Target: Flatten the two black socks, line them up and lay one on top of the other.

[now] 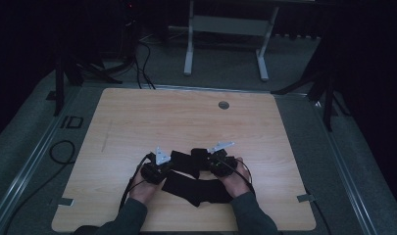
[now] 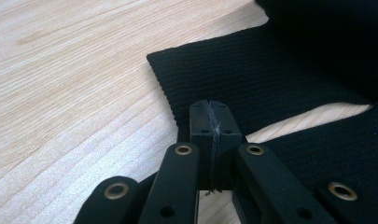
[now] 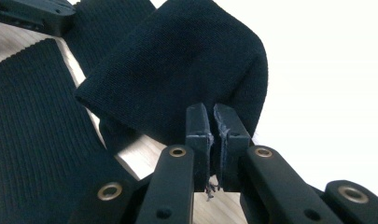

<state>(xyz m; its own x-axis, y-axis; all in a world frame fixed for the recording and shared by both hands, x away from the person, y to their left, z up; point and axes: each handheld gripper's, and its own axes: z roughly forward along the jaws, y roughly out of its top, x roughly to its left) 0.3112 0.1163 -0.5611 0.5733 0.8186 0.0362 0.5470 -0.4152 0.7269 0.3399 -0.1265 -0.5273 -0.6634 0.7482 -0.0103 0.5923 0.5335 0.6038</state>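
**Two grippers pinching a black knit cloth at the near edge of the bench**

At the left, the left gripper [image 1: 157, 166] sits low on the pale wood-grain bench [image 1: 137, 122], held in the person's left hand [image 1: 146, 188]. In the left gripper view its fingers [image 2: 200, 122] are pressed together on a thin edge of the black ribbed knit fabric [image 2: 252, 79], which lies flat on the wood ahead of them.

In the middle, the fabric [image 1: 196, 186] lies between the two hands, near the bench's front edge, part flat and part bunched up.

At the right, the right gripper [image 1: 220, 161] is held in the person's right hand [image 1: 237, 178]. Its fingers [image 3: 196, 123] are nearly closed, clamped on a fold of the fabric [image 3: 177, 70] that rises off the bench and drapes over.

Risks, as I judge them: both grips catch only a narrow edge, so a pull could slide the knit out of the fingers. The lifted fold may flop the wrong way if released unevenly. If the hands move apart too fast, the ribbed cloth could stretch or twist.

The bench is bare apart from a small grey round grommet [image 1: 223, 105] near its far edge. Around it lies grey carpet with black cables [image 1: 63, 152] at the left; beyond stands a white metal frame [image 1: 225, 34] against a dark room.
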